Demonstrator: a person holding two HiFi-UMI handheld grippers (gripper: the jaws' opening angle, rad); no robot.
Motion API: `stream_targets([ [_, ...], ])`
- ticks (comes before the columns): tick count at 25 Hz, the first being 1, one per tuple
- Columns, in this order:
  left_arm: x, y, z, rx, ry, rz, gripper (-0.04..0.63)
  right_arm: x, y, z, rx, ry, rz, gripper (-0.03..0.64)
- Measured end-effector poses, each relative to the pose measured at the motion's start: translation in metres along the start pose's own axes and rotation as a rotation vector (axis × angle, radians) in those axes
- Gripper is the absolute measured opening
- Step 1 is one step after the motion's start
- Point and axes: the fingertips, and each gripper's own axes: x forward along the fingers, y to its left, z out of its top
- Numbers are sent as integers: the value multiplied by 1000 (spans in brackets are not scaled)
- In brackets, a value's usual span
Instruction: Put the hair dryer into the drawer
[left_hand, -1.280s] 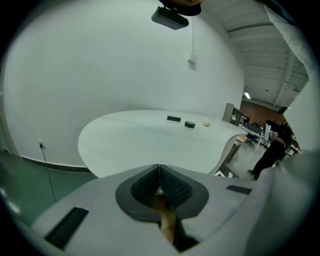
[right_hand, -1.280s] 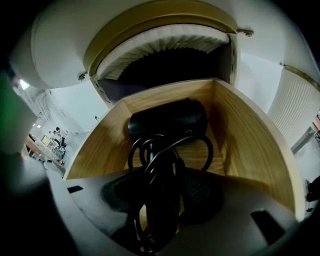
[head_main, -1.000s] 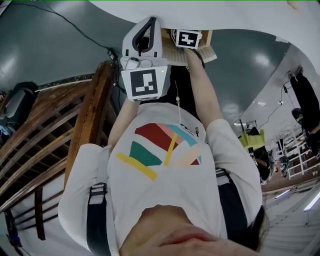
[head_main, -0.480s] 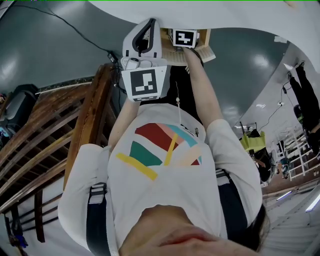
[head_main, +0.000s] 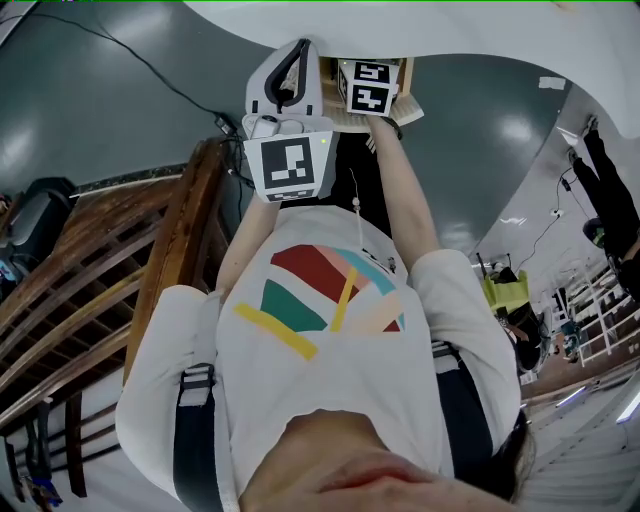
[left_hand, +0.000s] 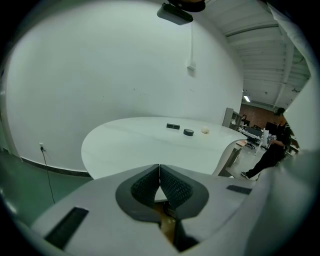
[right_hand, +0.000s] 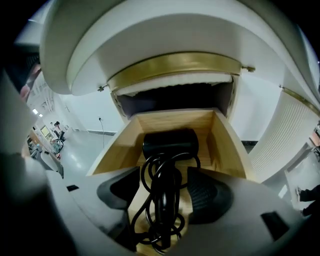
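Note:
The black hair dryer (right_hand: 170, 144) lies inside the open wooden drawer (right_hand: 227, 145), head toward the back, with its coiled black cord (right_hand: 159, 210) bunched over the handle. My right gripper (right_hand: 162, 189) hangs just above it. Its jaws are opening: the handle and cord run between the pads, and a gap shows on each side. In the head view only this gripper's marker cube (head_main: 366, 86) shows, at the drawer (head_main: 404, 96). My left gripper (left_hand: 160, 186) is shut on nothing and is held beside the right one (head_main: 296, 52).
The drawer sits under a rounded white desk top with a brass trim (right_hand: 175, 62). A curved white table (left_hand: 125, 150) carries a black puck (left_hand: 188, 132), a black bar (left_hand: 173, 126) and a pale ball (left_hand: 205, 130). A wooden slatted frame (head_main: 120, 270) stands at the left. A person (left_hand: 270, 150) stands far right.
The right gripper's marker cube has lifted slightly and tilted, showing a second face. The left gripper has stayed where it was.

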Motion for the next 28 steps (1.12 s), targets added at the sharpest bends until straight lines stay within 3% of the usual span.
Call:
stream_targets([
  [10,-11,-15,22,33,-69,-25,15,-29,9,11,-40,-25,10,288],
  [20,-36,-35,43,51,-157,-38,15,-71,10,-14,-42,6,-7,287],
  [28,-56,-40,59,64,-204,-30,15,-108,23,-2,-25,-44,-9,287],
])
